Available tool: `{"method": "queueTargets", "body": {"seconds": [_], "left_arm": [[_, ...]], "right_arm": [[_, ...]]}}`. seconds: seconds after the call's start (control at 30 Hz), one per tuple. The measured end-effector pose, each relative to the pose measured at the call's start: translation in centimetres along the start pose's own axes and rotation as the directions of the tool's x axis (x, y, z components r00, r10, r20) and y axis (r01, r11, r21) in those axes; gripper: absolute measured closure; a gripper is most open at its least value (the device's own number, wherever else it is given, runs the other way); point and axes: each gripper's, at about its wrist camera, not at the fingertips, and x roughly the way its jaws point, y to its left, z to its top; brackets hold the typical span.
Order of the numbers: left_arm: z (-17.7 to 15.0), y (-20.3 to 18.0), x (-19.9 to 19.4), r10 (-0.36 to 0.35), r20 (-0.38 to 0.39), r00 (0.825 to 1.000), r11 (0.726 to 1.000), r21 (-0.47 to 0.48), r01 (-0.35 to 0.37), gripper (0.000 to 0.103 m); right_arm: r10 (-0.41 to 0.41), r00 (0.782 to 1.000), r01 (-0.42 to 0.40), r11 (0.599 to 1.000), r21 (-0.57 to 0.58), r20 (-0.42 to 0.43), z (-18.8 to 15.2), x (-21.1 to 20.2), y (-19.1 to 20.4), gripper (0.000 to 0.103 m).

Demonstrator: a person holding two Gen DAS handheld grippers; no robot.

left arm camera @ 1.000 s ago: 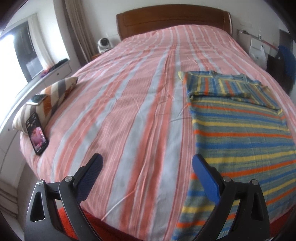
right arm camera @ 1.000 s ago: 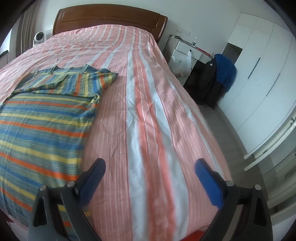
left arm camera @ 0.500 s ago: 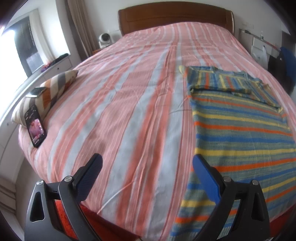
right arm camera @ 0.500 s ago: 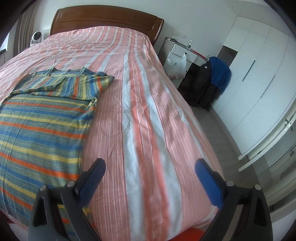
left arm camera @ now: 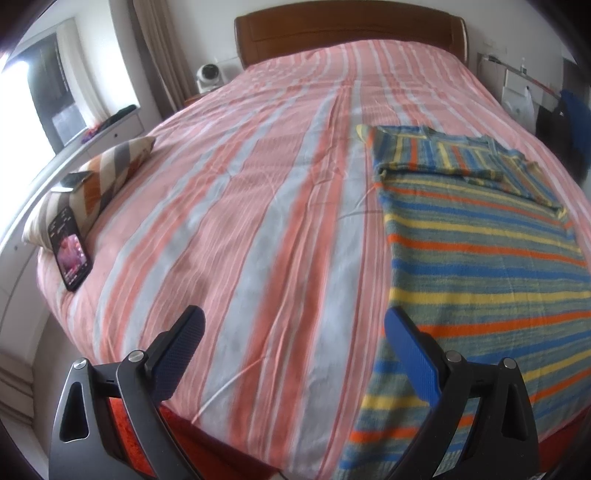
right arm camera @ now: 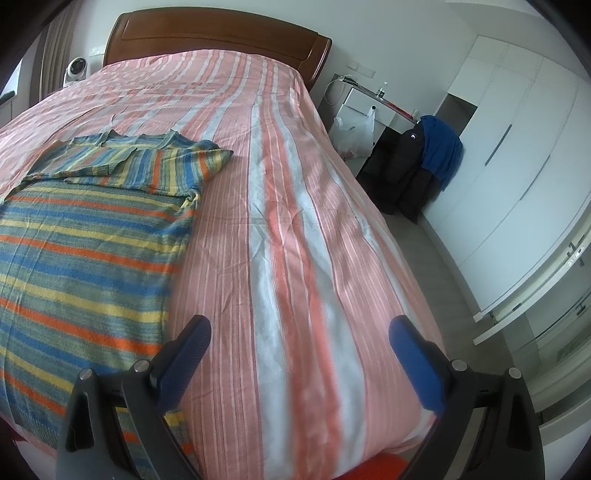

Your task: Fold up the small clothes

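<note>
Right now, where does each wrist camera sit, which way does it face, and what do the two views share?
Left wrist: on the left gripper, open, above the bed's foot, facing the headboard; phone and pillow at left.
Right wrist: on the right gripper, open, same direction, angled toward the wardrobe.
Shared: striped shirt, sleeves folded in, on the striped bedspread.

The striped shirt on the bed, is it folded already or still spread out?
Partly folded. The striped shirt lies flat on the bed, with both sleeves turned in across its top; the long body is still spread out.
</note>
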Motion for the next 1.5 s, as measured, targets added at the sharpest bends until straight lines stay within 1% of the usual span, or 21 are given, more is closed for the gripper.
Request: {"method": "queueTargets", "body": {"seconds": [0.6, 0.7, 0.77, 0.87, 0.9, 0.97, 1.03, 1.07, 1.13, 1.23, 1.33, 1.5], "left_arm": [[-0.2, 0.0, 0.6, 0.005, -0.013, 1.0, 1.0, 0.004, -0.005, 0.005], [-0.5, -0.1, 0.9, 0.003, -0.034, 0.999, 1.0, 0.016, -0.003, 0.005], [-1.2, 0.1, 1.3, -0.018, -0.078, 0.997, 0.999, 0.033, 0.02, 0.005], [-3.4, 0.6, 1.6, -0.102, -0.138, 0.985, 0.992, 0.06, 0.111, 0.005], [-4.2, 0.6, 1.8, -0.118, -0.162, 0.98, 0.988, 0.075, 0.132, 0.005], [-5.7, 0.2, 2.3, -0.121, -0.198, 0.973, 0.985, 0.101, 0.143, 0.005], [-6.2, -0.2, 2.4, -0.113, -0.207, 0.972, 0.985, 0.107, 0.138, 0.005], [-6.3, -0.5, 2.4, -0.113, -0.211, 0.971, 0.985, 0.104, 0.137, 0.005], [-6.1, -0.9, 2.3, -0.112, -0.208, 0.972, 0.986, 0.099, 0.135, 0.005], [-5.8, -1.3, 1.6, -0.113, -0.184, 0.976, 0.986, 0.102, 0.134, 0.005], [-5.7, -1.2, 1.4, -0.102, -0.175, 0.979, 0.987, 0.103, 0.122, 0.005], [-5.9, -0.8, 1.9, -0.1, -0.189, 0.977, 0.99, 0.083, 0.117, 0.005]], "right_arm": [[0.002, 1.0, -0.002, 1.0, -0.009, -0.001, 0.1, 0.0, 0.4, 0.007], [0.013, 1.0, -0.013, 1.0, -0.008, -0.002, 0.1, 0.1, 0.3, 0.007], [0.074, 0.997, -0.074, 0.997, -0.013, -0.013, -0.4, 0.0, -0.1, 0.007], [0.21, 0.978, -0.21, 0.977, -0.025, -0.015, -2.0, -0.5, -1.0, 0.007], [0.259, 0.966, -0.26, 0.965, -0.03, -0.02, -2.7, -0.6, -1.2, 0.007], [0.361, 0.93, -0.364, 0.931, -0.038, -0.073, -4.6, -0.6, -1.1, 0.007], [0.39, 0.912, -0.398, 0.916, -0.053, -0.126, -6.1, -0.5, -0.4, 0.007], [0.39, 0.91, -0.402, 0.913, -0.065, -0.141, -6.8, -0.5, 0.0, 0.007], [0.375, 0.913, -0.391, 0.917, -0.083, -0.159, -7.9, -0.7, 0.9, 0.007], [0.331, 0.927, -0.351, 0.932, -0.094, -0.178, -8.4, -0.7, 2.0, 0.007], [0.315, 0.934, -0.334, 0.938, -0.095, -0.169, -8.0, -1.0, 2.2, 0.007], [0.285, 0.948, -0.305, 0.943, -0.137, -0.144, -7.0, -1.5, 2.6, 0.007]]}}
